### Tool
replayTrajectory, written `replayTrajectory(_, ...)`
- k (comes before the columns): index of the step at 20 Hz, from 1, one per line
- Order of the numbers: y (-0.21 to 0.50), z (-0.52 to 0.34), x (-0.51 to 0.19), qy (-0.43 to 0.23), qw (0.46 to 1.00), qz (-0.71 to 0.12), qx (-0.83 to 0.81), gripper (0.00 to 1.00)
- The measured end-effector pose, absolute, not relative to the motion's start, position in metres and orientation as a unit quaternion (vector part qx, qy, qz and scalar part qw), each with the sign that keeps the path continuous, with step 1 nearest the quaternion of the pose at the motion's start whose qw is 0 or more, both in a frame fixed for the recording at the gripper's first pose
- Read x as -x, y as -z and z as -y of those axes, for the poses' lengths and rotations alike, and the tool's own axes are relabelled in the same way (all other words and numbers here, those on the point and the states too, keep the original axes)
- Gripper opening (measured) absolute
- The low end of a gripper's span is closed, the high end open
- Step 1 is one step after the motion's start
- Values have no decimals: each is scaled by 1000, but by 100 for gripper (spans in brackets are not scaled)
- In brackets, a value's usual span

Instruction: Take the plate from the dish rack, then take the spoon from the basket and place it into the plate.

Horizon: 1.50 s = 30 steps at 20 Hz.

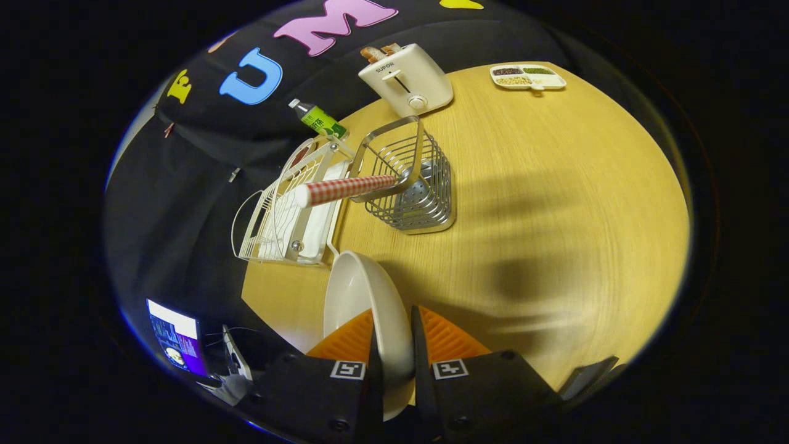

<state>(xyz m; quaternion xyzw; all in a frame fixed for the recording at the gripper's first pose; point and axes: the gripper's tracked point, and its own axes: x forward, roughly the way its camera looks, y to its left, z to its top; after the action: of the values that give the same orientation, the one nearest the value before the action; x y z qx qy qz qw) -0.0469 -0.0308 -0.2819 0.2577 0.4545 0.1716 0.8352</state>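
Gripper view: gripper (394,345) pinches smooth round plate (363,296) edge-on above woodgrain table (555,216)

Dim booth, soft shadows across table (555,185), fisheye-warped edges.

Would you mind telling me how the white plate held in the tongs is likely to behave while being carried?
The plate looks glossy and rigid, so it may slip between the tongs, which pinch only its rim. Held on edge above the table, it could pivot. It seems ceramic, so likely breakable if dropped.
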Motion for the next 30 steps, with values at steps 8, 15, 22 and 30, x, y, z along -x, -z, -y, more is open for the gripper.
replayTrajectory(8,298,63,35,-140,854,-450,-219,43)
replayTrajectory(15,244,92,23,-152,927,-329,-96,98)
replayTrajectory(22,190,65,1,-198,957,-211,-5,99)
replayTrajectory(30,190,44,-44,-203,964,-169,26,99)
